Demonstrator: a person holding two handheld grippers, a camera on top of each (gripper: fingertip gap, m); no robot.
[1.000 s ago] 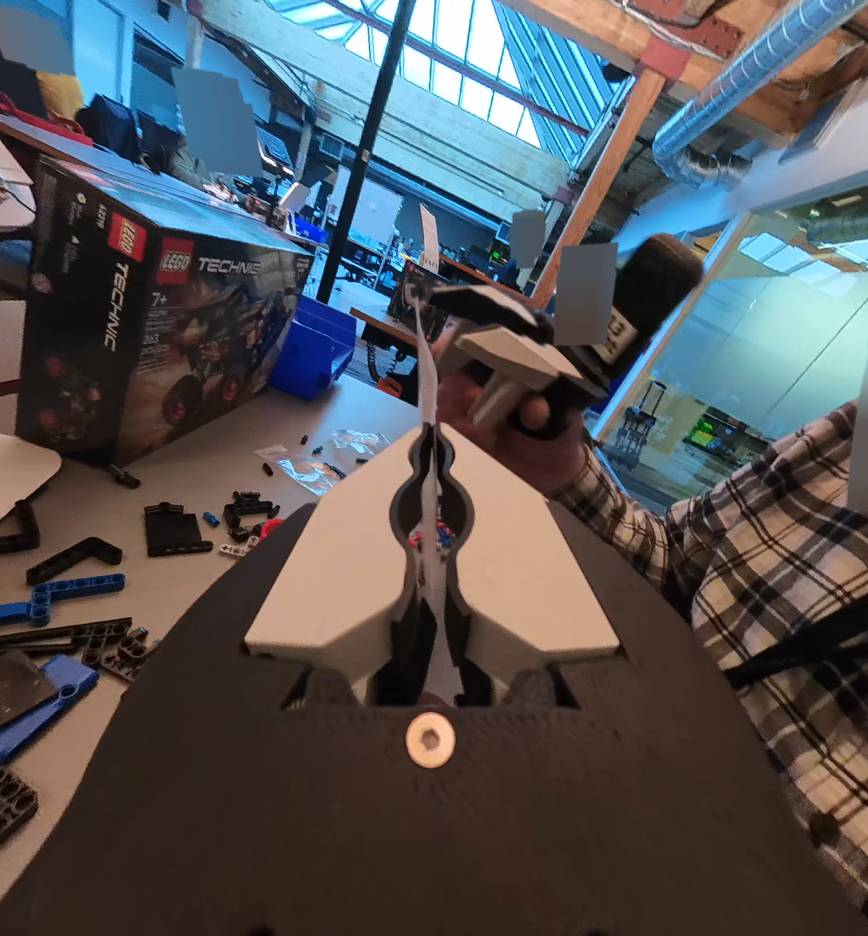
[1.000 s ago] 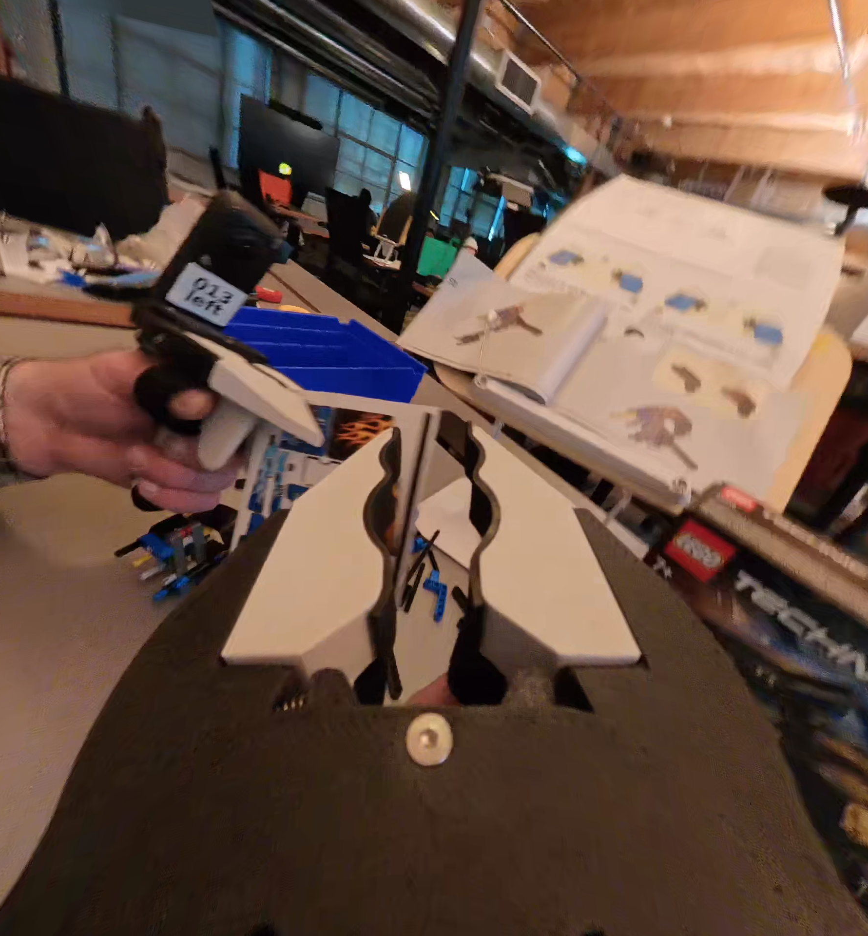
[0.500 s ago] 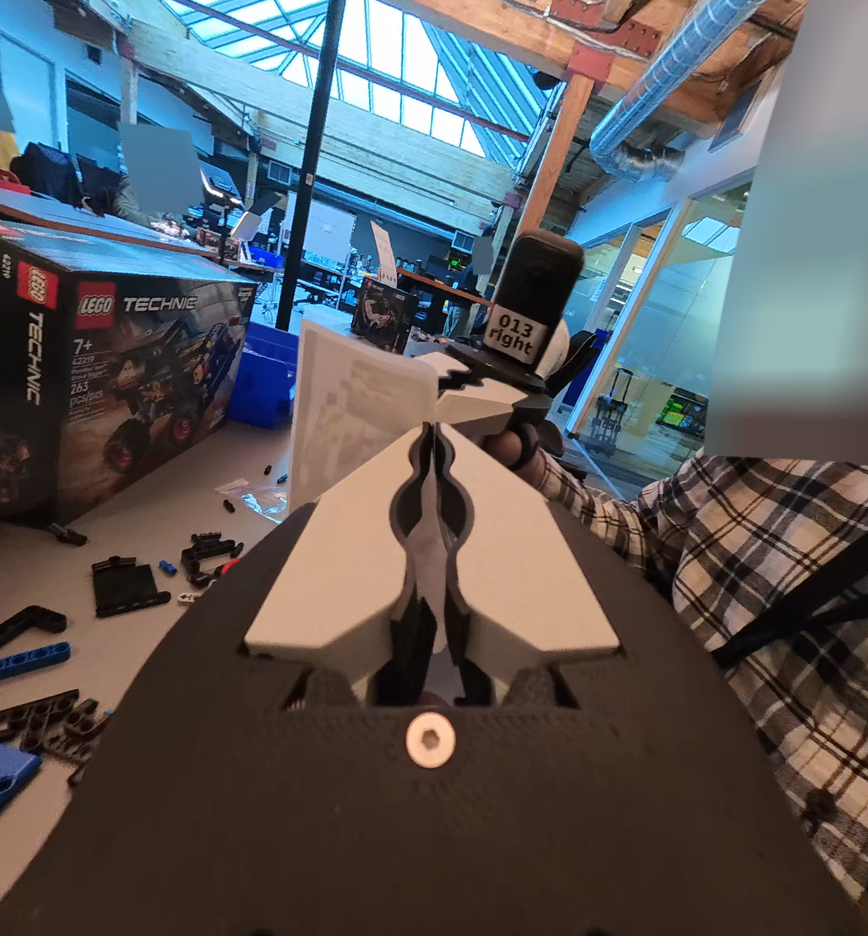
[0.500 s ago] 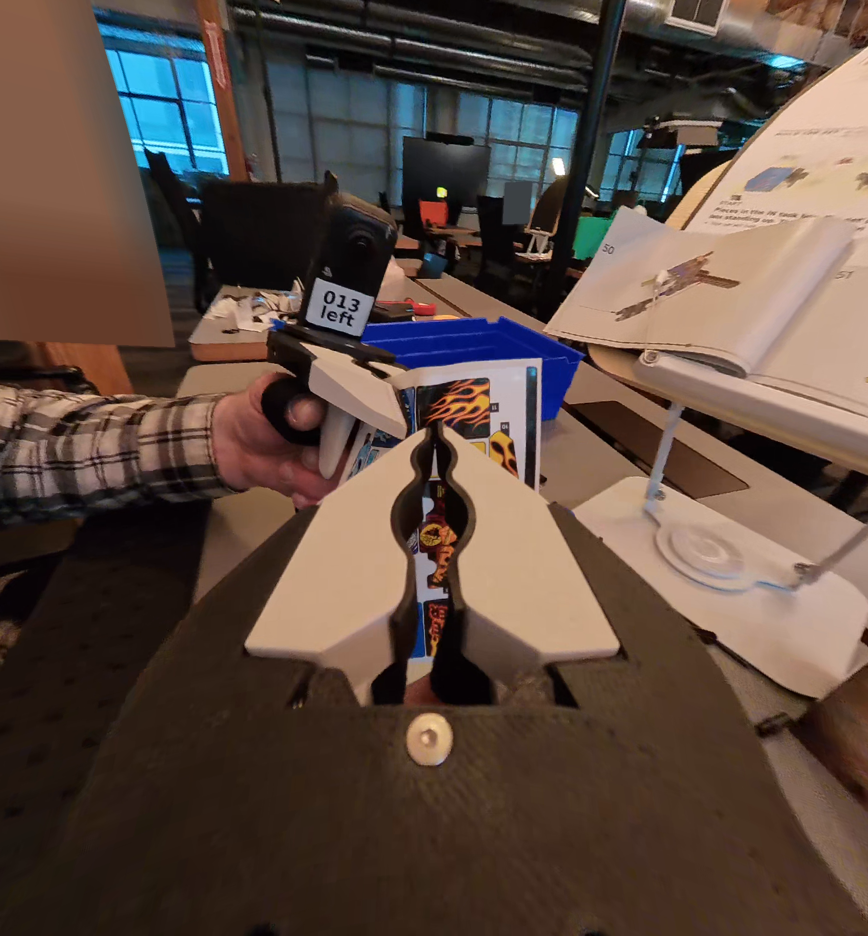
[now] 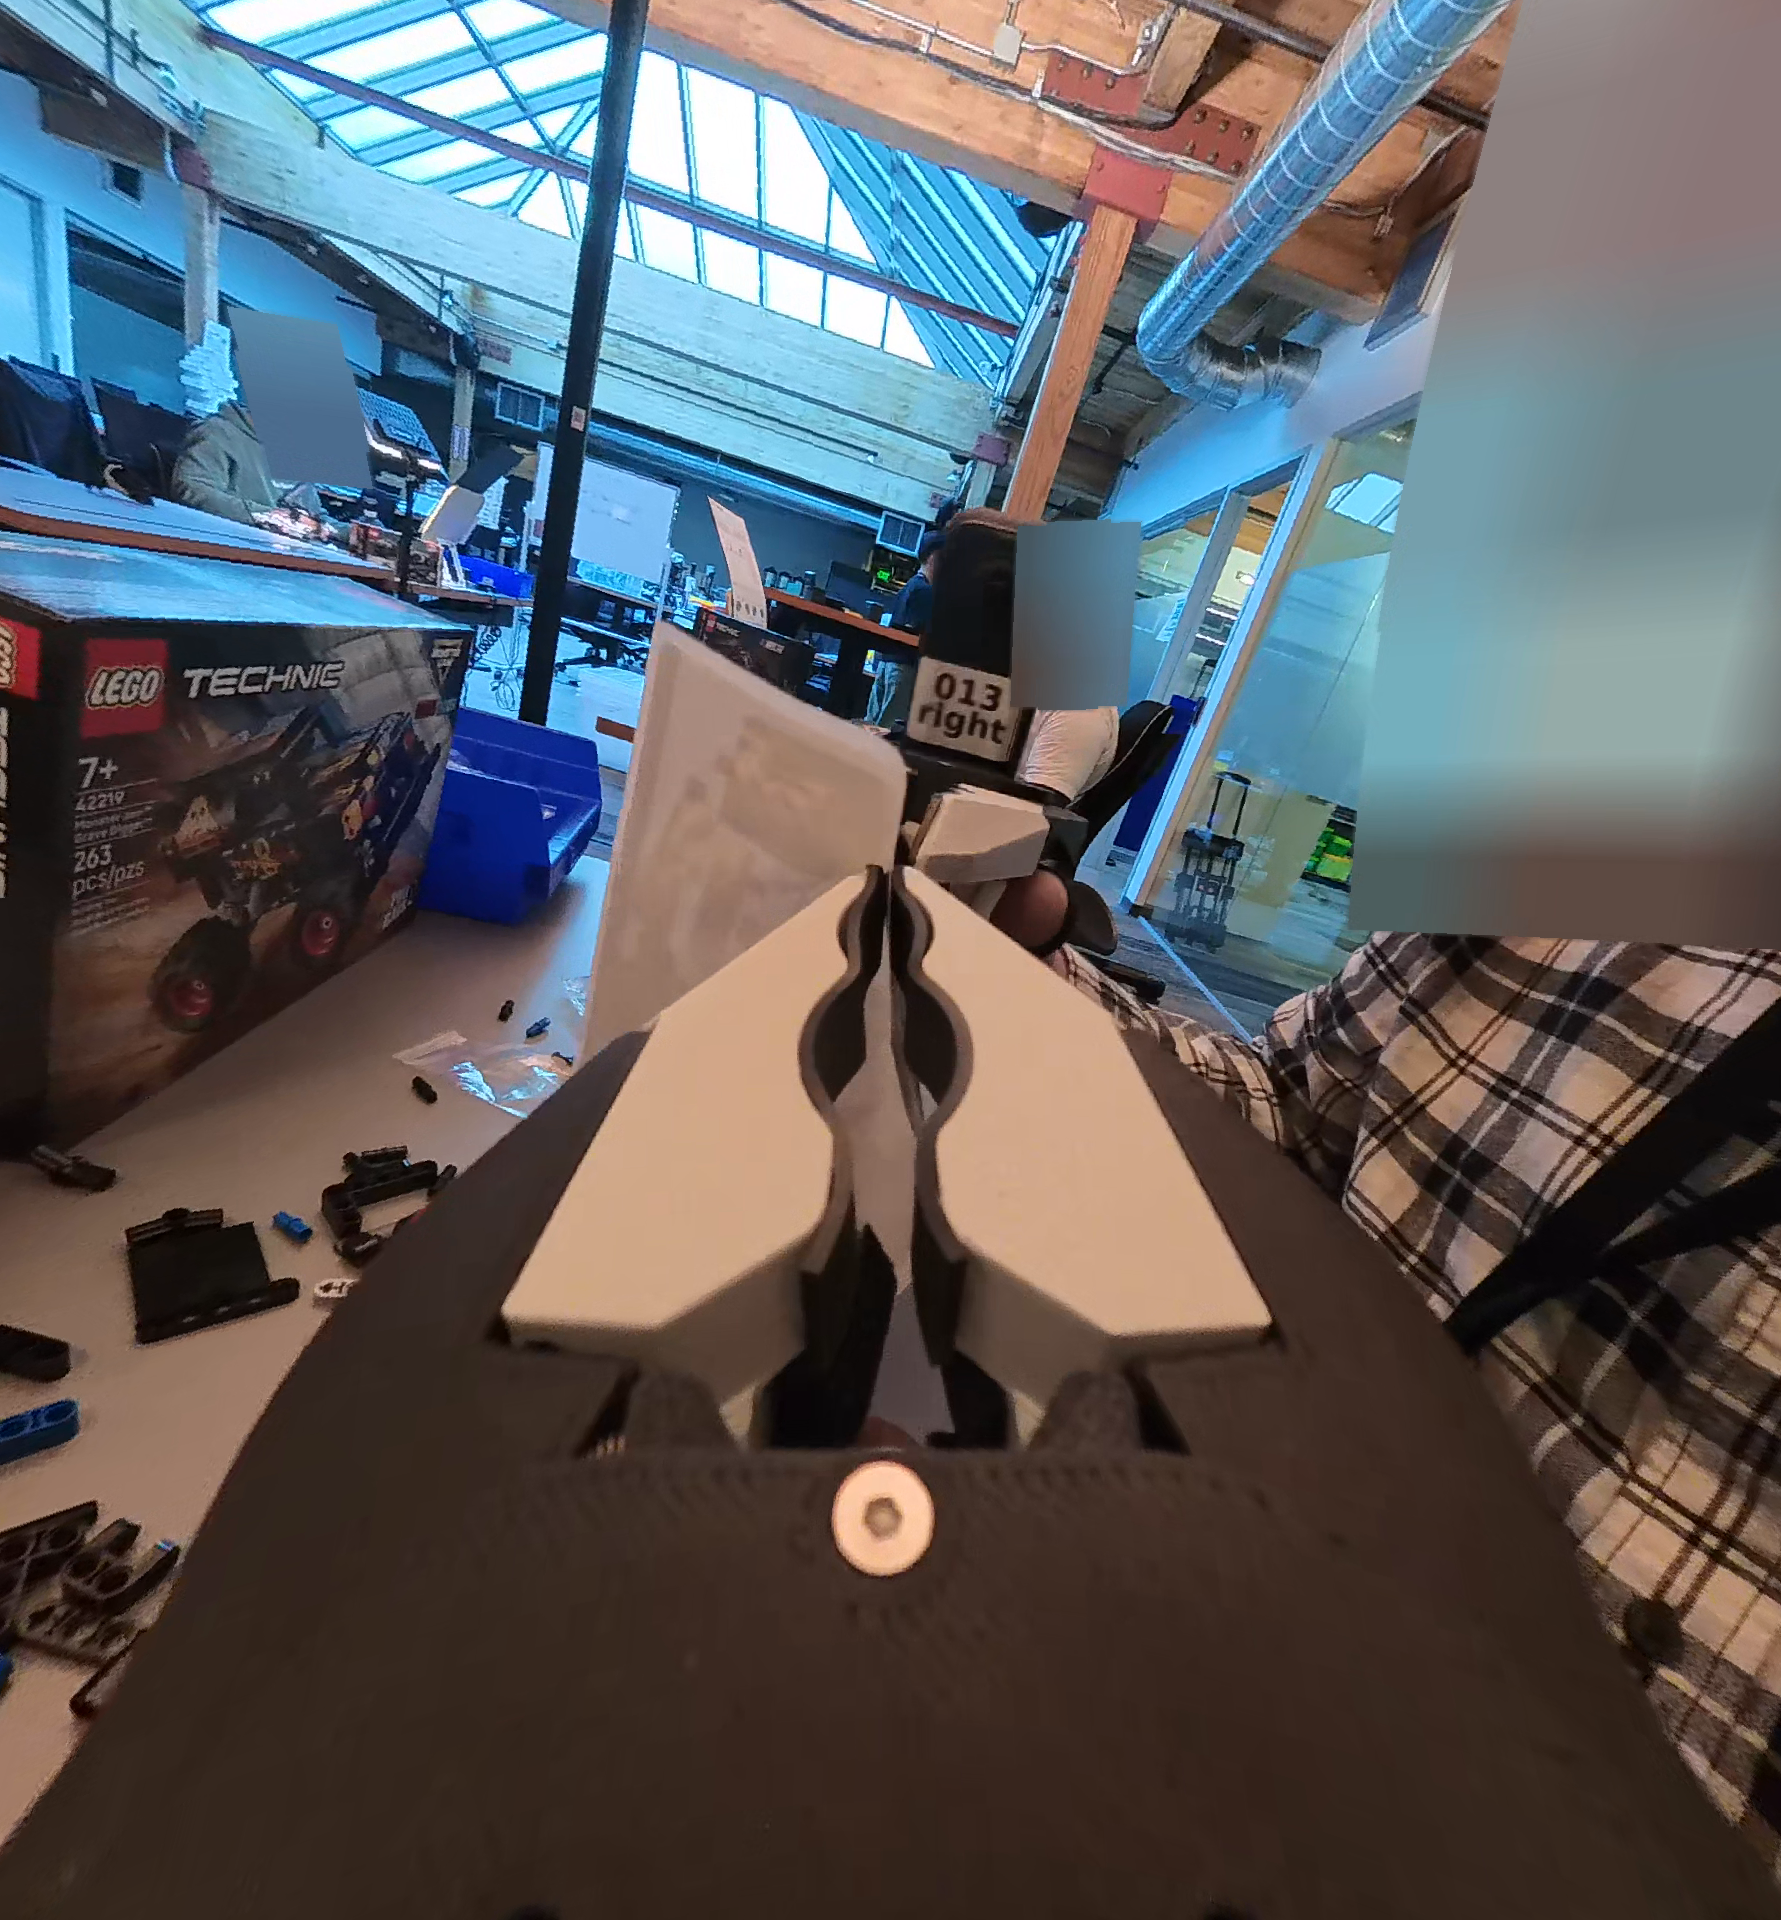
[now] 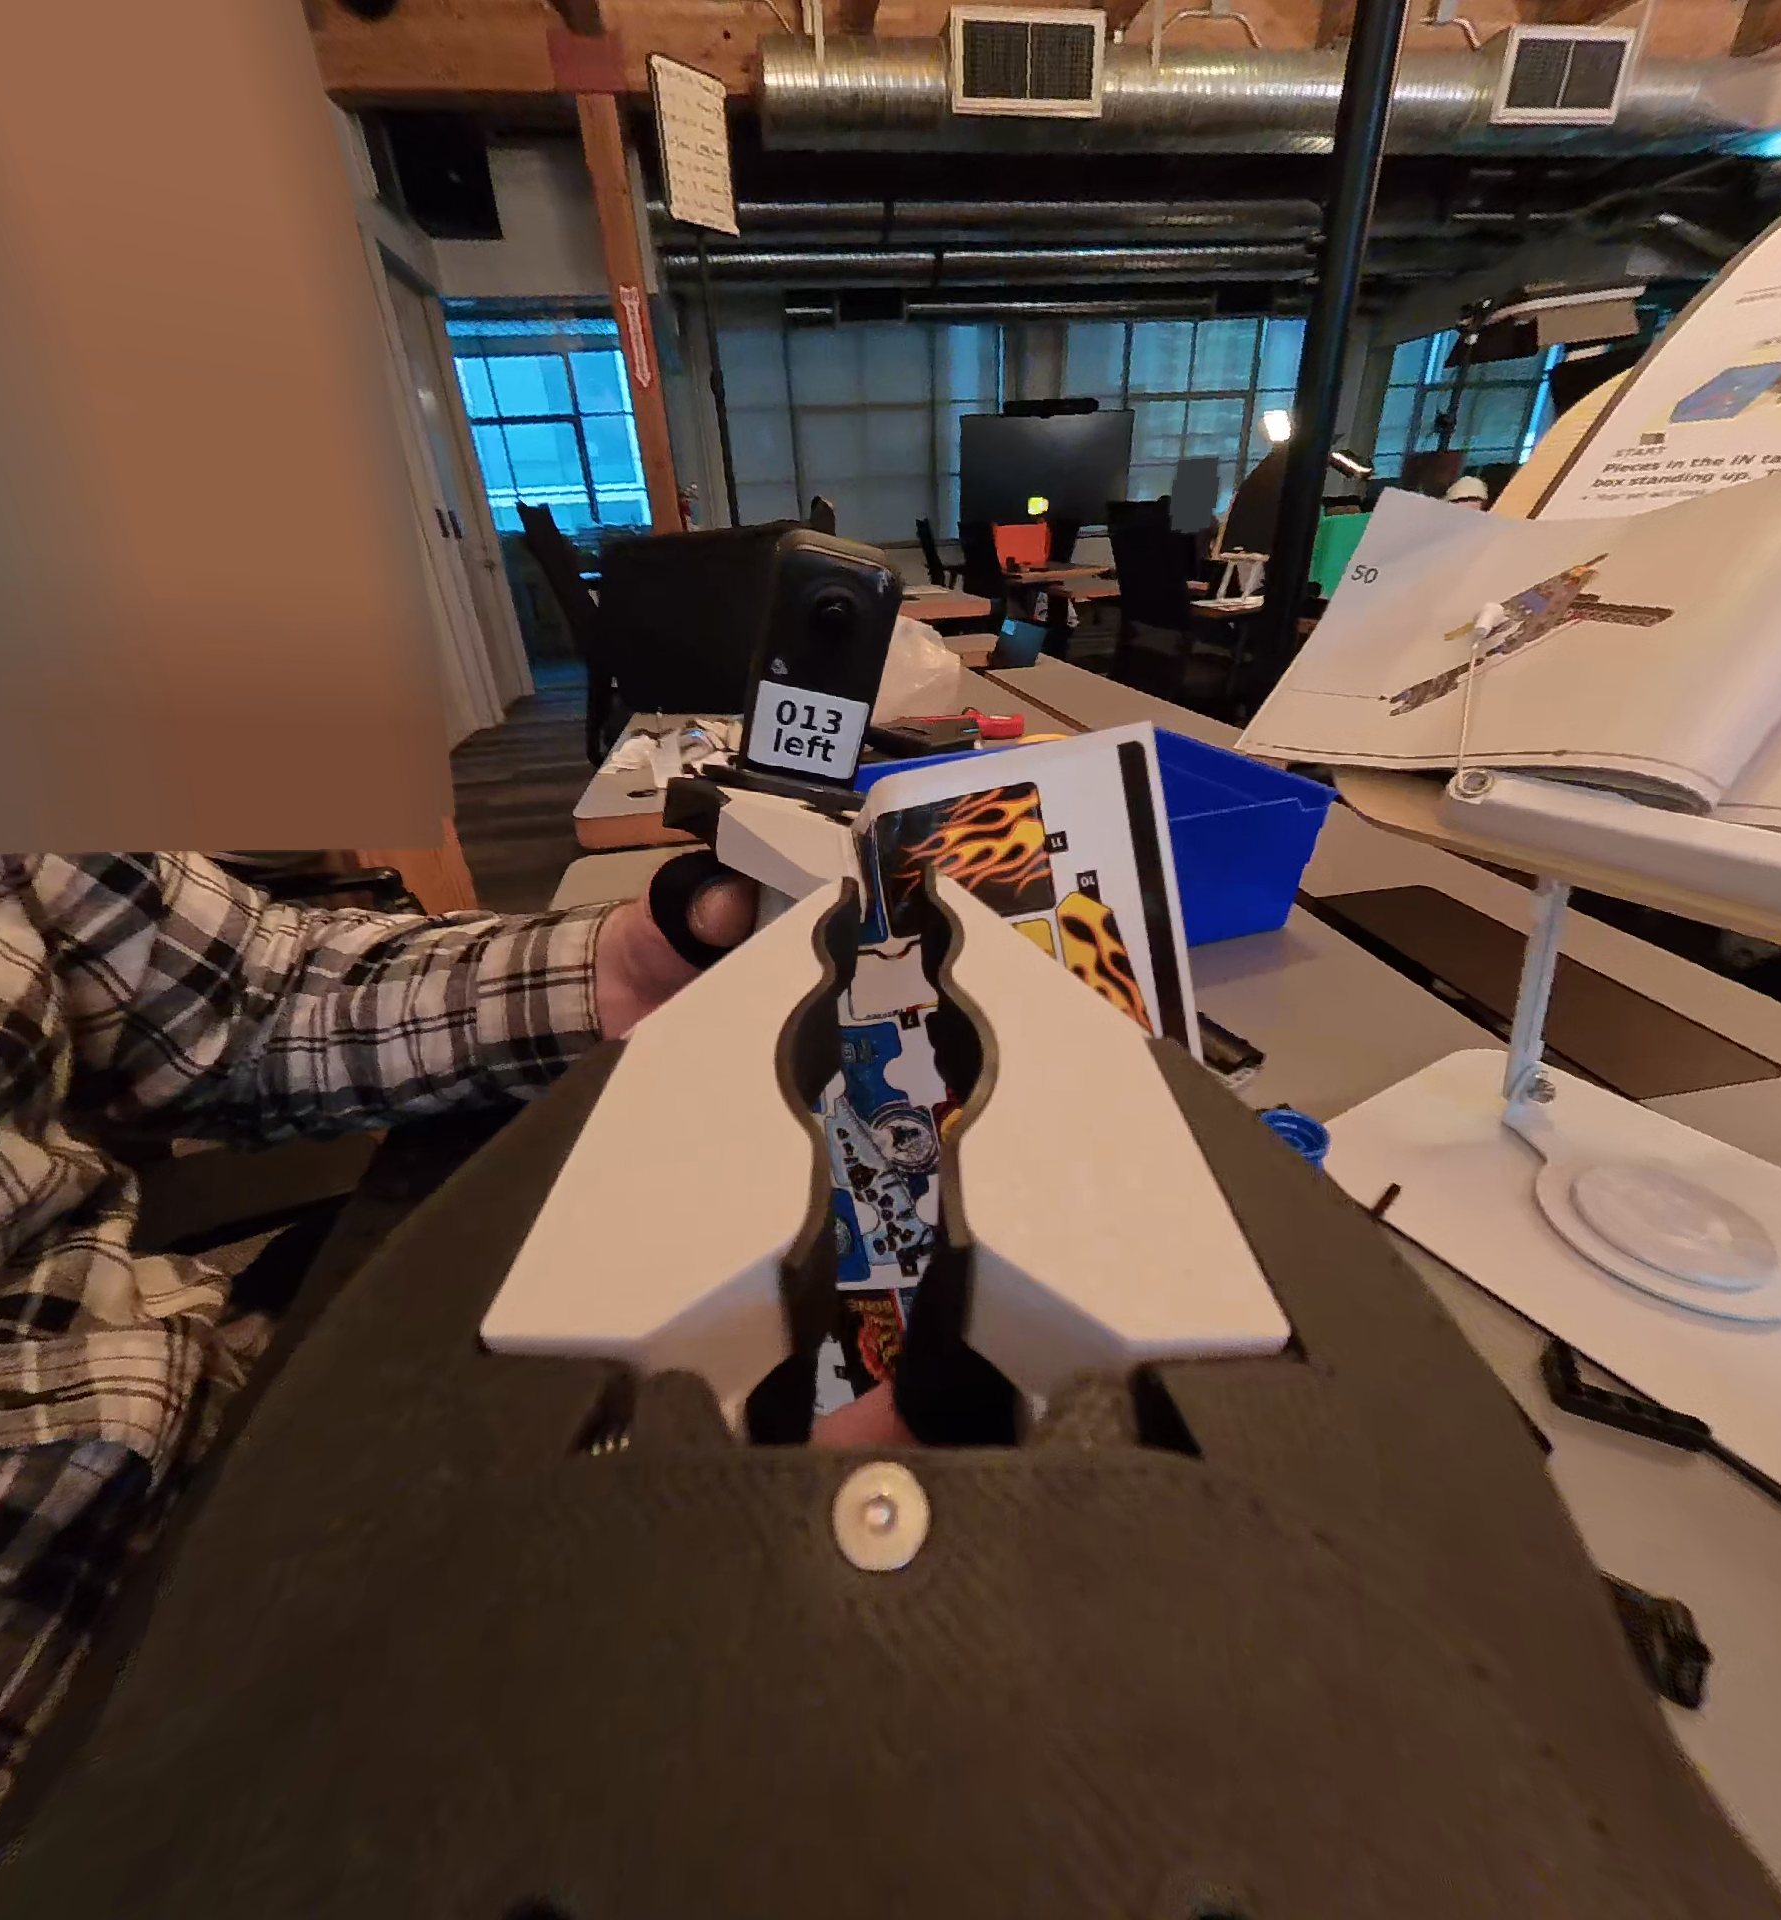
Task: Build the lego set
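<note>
Flame-printed sticker sheet (image 6: 1021,894) pinched by left tongs (image 5: 888,883), lettered box (image 5: 179,831)

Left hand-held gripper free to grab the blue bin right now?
Probably not. The left hand-held gripper is shut on the sticker sheet, held upright above the table. The blue bin sits open beyond it, but the sheet must go first.

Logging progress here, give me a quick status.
Left gripper shut on sticker sheet, held upright. Right gripper slightly open beside it. Loose pieces untouched on table. Nothing blocking.
</note>
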